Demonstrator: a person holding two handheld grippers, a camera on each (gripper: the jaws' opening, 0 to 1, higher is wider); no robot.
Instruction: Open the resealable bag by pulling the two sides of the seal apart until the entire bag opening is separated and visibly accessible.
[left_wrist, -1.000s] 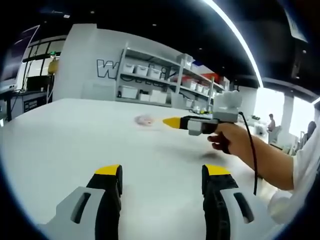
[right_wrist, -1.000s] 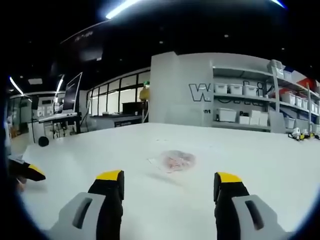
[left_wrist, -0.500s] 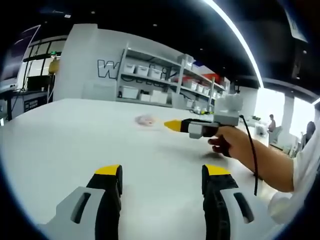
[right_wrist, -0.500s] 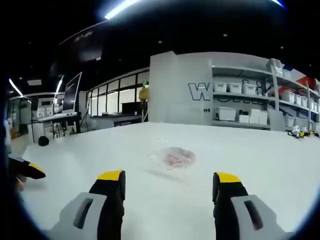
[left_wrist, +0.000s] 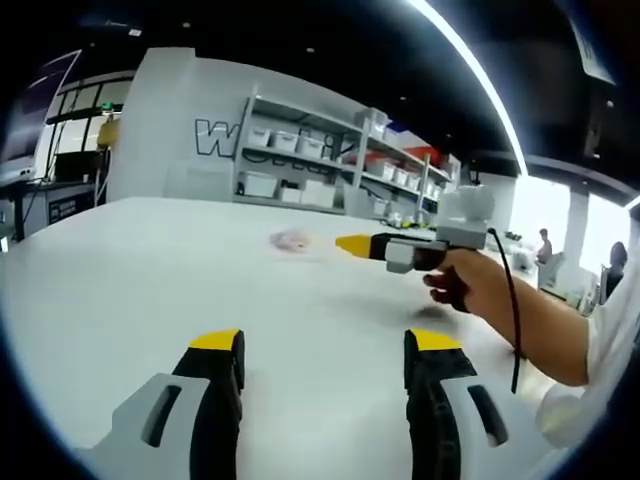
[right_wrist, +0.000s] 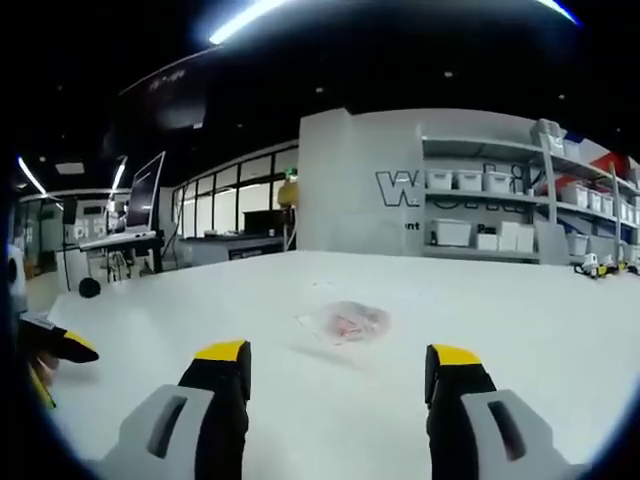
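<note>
A small clear resealable bag (right_wrist: 352, 322) with pinkish contents lies flat on the white table (right_wrist: 520, 330), ahead of my right gripper (right_wrist: 338, 368), which is open and empty above the table. In the left gripper view the same bag (left_wrist: 292, 239) lies far off across the table. My left gripper (left_wrist: 327, 358) is open with nothing between its jaws. The right gripper (left_wrist: 352, 243), held by a person's hand (left_wrist: 470, 285), comes in from the right with its yellow tip close to the bag. The left gripper's yellow tip (right_wrist: 70, 346) shows at the left edge of the right gripper view.
Shelves with white storage bins (left_wrist: 300, 150) stand behind the table, next to a grey wall with lettering (right_wrist: 400, 185). Desks with a monitor (right_wrist: 145, 195) are at the far left. A black cable (left_wrist: 505, 300) hangs from the right gripper. A white sleeve (left_wrist: 610, 340) is at the right.
The right gripper has shifted slightly to the right and a little up in the left gripper view. The bag has not moved.
</note>
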